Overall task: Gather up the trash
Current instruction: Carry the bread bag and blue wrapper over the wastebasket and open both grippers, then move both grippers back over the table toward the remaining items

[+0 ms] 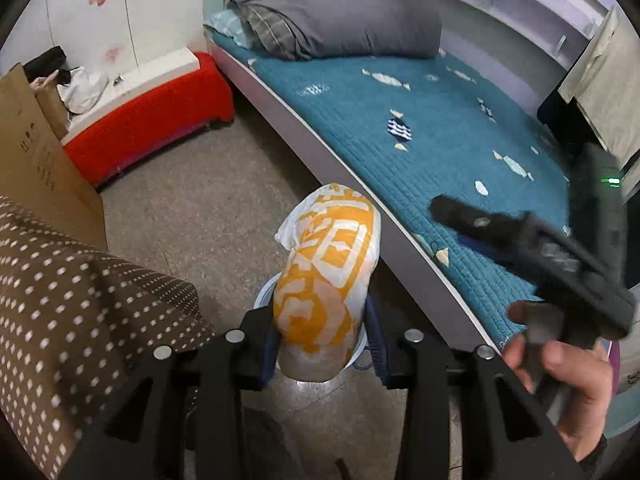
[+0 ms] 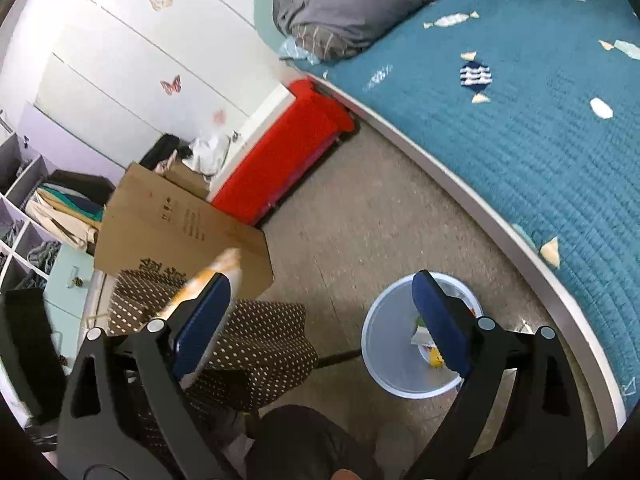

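The left gripper [image 1: 326, 344] is clamping an orange-and-white wrapper [image 1: 330, 276] between its blue pads, holding it above the white bin [image 2: 404, 344] on the floor. The wrapper's long axis is running forward along the fingers, its free end pointing away toward the bed [image 1: 440, 128]. The right gripper [image 2: 324, 320] is standing wide open and empty, hovering above the bin, which is already holding a few scraps. The bin is sitting near the bed's curved edge, with a polka-dot cushion [image 2: 260, 340] on its other side and bare floor [image 2: 360, 208] stretching beyond toward the red bench [image 2: 280, 160].
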